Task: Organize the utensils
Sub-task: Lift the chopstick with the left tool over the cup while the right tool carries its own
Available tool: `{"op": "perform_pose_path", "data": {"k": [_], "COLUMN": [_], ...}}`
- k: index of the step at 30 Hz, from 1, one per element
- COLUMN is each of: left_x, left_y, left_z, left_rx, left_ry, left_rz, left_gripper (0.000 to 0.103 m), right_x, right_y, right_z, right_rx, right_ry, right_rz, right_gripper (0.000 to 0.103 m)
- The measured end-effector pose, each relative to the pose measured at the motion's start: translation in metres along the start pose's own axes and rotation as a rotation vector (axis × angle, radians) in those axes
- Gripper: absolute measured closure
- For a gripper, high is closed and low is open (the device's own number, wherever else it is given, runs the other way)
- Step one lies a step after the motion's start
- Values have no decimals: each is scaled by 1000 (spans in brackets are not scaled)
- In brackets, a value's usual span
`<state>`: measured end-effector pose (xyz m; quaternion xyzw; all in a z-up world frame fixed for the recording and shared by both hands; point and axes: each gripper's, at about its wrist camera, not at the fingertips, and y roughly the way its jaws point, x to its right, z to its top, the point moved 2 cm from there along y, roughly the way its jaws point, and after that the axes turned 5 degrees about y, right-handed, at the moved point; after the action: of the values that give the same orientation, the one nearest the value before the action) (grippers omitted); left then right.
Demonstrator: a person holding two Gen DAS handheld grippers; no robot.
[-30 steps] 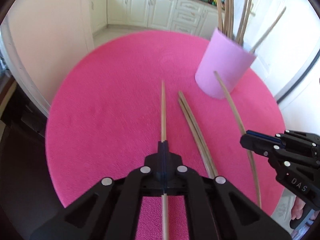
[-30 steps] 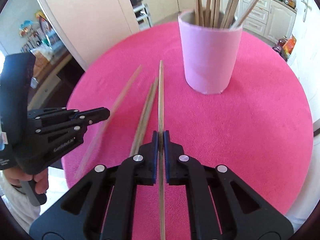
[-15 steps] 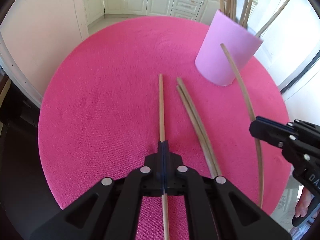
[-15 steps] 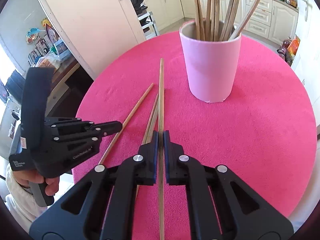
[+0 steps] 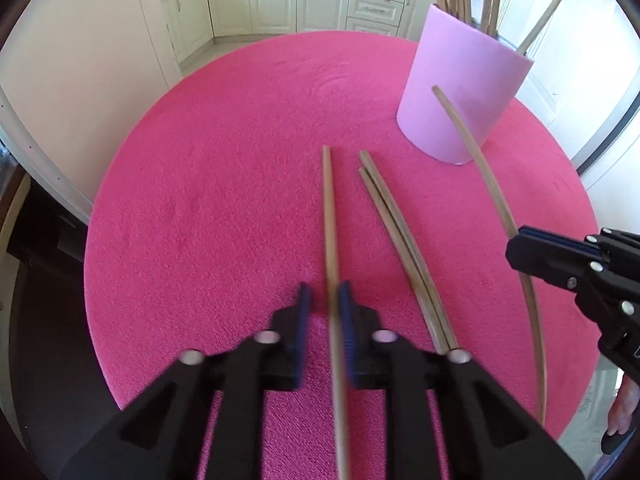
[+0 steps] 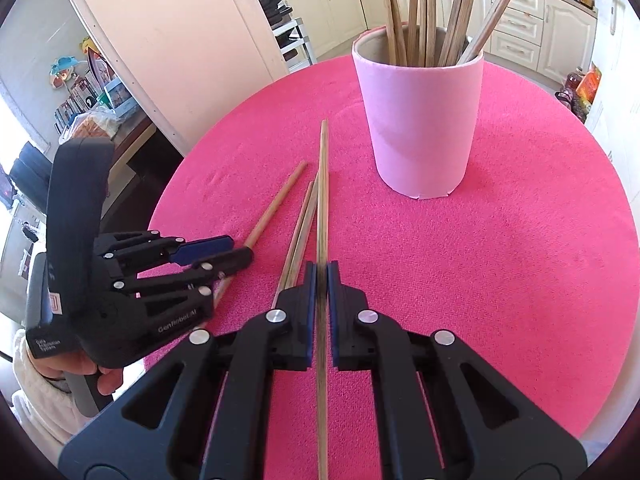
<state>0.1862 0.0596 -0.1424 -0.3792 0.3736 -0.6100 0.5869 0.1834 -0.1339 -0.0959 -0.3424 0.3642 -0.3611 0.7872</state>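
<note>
On round worktop draped in bright pink terry cloth (image 6: 520, 240), toward far side, stands upright pale pink cylindrical holder (image 6: 420, 120), packed with long wooden chopsticks (image 6: 424, 12) leaning out over its rim. Nearer, flat on cloth, lies pair of darker brown chopsticks (image 5: 396, 232), side by side and touching, far ends pointing toward holder but well short of it. Just left of that pair, seen from left wrist, runs single light wooden chopstick (image 5: 329, 208) between blue pads of black left claw (image 5: 325, 292); have just been opening, those jaws, now narrowly parted with clear gap on left side of stick, so no squeeze on it. Looks blurred along its near length; far end sits close to cloth, apart from pair. At right, black right claw (image 6: 319, 268) clamps firmly on another long wooden chopstick (image 6: 322, 184), gripped around mid-length, pads tight against both sides. Points that stick's far tip toward holder, ending beside holder's lower left wall in right wrist view; cannot tell whether touching. Crosses above near ends of darker pair. Beyond cloth, cream kitchen cabinets (image 5: 280, 0) along back. At lower left of right wrist view, grips left claw's handle a person's hand (image 6: 108, 376) in white fleecy sleeve (image 6: 36, 404).
</note>
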Motion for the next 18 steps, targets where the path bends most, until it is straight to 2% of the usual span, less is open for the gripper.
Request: {"op": "perform_pose_path", "data": {"k": [2, 5, 10, 15, 18], "left_x": [-3, -13, -23, -16, -7], "left_y": [-2, -6, -19, -53, -76], "left_z": [1, 0, 2, 10, 20], "left_rx": [-2, -1, 50, 212, 360], "left_ry": [-12, -35, -78, -65, -46], "left_rz": [-13, -28, -57, -121, -157], "left_gripper": [97, 97, 97, 97, 97], "right_x": [1, 2, 2, 0, -2], "right_y": [0, -3, -11, -28, -41], "right_z": [0, 1, 3, 10, 17], "right_rx": [2, 14, 47, 122, 170], "right_ry": [0, 1, -2, -6, -8], "right_rz": [1, 4, 23, 48, 66], "right_gripper": [97, 97, 97, 97, 97]}}
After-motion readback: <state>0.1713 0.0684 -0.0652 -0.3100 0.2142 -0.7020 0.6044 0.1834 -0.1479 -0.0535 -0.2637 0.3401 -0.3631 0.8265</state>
